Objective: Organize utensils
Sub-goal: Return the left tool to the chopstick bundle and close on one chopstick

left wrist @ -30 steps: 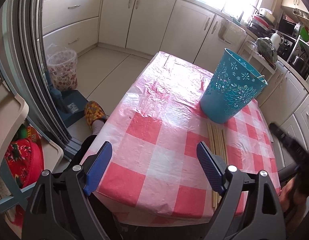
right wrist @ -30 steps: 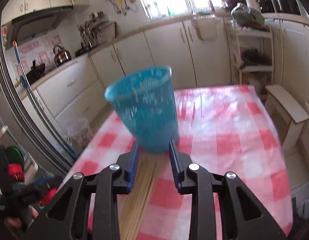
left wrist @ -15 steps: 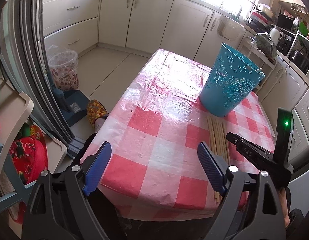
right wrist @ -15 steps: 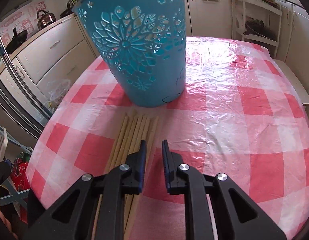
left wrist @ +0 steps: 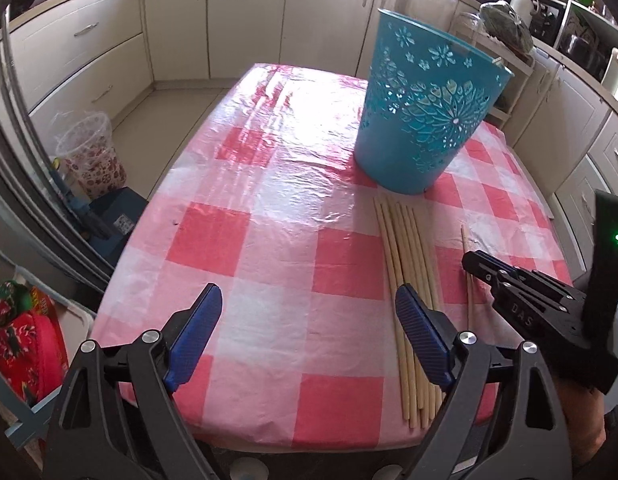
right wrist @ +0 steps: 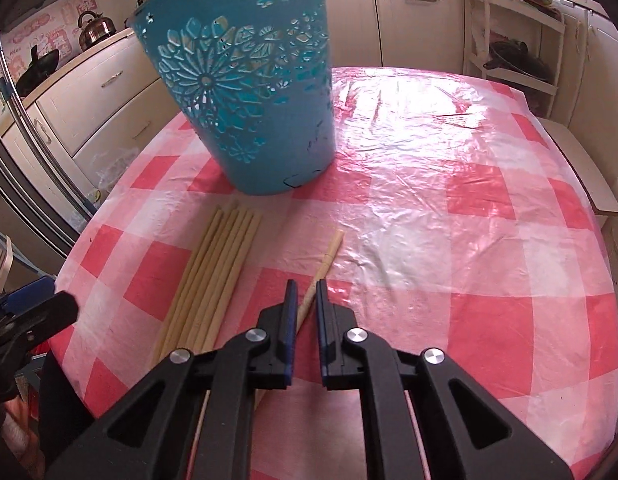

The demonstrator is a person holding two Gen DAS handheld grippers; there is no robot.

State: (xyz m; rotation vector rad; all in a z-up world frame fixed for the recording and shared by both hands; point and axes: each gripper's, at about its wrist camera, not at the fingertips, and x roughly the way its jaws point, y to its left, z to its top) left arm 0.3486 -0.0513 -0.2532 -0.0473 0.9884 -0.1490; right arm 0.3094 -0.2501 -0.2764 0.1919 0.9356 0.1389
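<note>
A teal cut-out basket [left wrist: 425, 120] [right wrist: 249, 100] stands upright on the red-and-white checked table [left wrist: 269, 260]. In front of it lies a bundle of several pale wooden chopsticks [left wrist: 405, 248] [right wrist: 217, 260]. One chopstick [right wrist: 331, 252] [left wrist: 465, 240] lies apart to the right of the bundle. My right gripper [right wrist: 305, 286] [left wrist: 469, 260] is low over the table, its jaws closing on this single chopstick, which runs between the pads. My left gripper [left wrist: 308, 292] hangs wide open over the near table edge with nothing between its fingers. Its right finger is over the bundle.
A floral waste bin [left wrist: 89, 156] and a blue box [left wrist: 109, 220] are on the floor to the left. Cream cabinets line the walls. A white shelf rack [right wrist: 517, 40] and a bench [right wrist: 581, 168] stand past the table's far right side.
My right gripper has come down to the table and its jaws have narrowed around one chopstick, now apart from the bundle. My left gripper has moved in closer over the table.
</note>
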